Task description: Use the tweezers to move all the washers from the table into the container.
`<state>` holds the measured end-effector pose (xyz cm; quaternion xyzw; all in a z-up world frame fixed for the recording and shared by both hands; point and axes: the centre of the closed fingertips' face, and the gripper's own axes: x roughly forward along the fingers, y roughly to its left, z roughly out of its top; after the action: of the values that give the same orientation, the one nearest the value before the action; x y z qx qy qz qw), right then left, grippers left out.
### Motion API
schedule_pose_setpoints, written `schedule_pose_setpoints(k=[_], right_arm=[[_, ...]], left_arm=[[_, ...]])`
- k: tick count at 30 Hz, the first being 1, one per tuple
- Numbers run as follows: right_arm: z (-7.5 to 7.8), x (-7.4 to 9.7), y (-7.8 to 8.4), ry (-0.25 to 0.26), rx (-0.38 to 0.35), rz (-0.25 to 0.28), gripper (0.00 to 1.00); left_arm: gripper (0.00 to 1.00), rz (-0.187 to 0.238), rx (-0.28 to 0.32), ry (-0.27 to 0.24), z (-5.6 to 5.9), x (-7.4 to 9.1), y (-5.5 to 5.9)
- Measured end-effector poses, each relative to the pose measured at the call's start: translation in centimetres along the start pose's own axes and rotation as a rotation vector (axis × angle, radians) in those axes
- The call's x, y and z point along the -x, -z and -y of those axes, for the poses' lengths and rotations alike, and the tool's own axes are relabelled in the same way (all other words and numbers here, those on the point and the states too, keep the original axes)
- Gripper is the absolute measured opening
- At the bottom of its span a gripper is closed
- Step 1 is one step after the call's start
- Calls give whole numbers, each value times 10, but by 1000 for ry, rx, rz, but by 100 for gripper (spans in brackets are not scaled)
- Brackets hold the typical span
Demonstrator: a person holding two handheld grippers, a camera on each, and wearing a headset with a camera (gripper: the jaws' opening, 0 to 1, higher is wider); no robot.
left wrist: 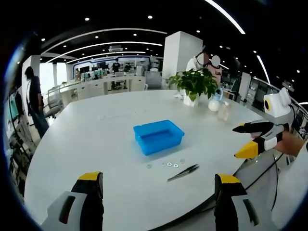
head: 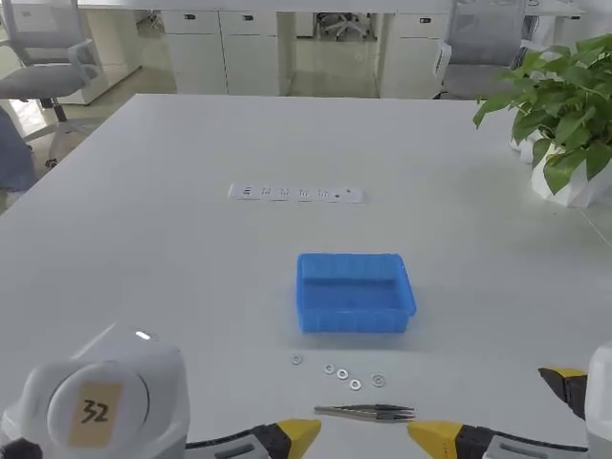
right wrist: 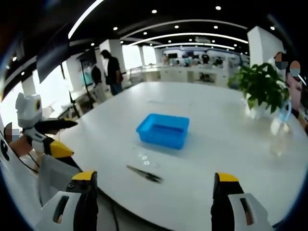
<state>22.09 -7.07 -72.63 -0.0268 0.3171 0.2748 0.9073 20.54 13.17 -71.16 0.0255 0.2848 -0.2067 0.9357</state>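
Observation:
A blue open container point(head: 354, 292) stands mid-table. Several small metal washers point(head: 342, 374) lie in a loose row just in front of it. Silver tweezers point(head: 365, 412) rest flat on the table a little nearer than the washers, free of either gripper. My left gripper point(left wrist: 156, 178) is open, its jaws wide apart, with the tweezers point(left wrist: 183, 172) and washers point(left wrist: 166, 165) ahead of it. My right gripper point(right wrist: 153, 177) is open too, above the near table edge, facing the tweezers point(right wrist: 144, 174) and the container point(right wrist: 162, 130). Nothing sits between either pair of jaws.
A white power strip point(head: 296, 193) lies beyond the container. A potted plant point(head: 564, 124) stands at the far right corner of the table. Office chairs point(head: 57, 57) stand behind the table, and people are in the background.

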Motion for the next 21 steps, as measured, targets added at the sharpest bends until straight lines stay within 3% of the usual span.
schedule_pose_setpoints(k=[21], right_arm=[[-1,-2,3,-4,10,-20,97]], left_arm=[[99,-15,-6,25,5,-2,4]])
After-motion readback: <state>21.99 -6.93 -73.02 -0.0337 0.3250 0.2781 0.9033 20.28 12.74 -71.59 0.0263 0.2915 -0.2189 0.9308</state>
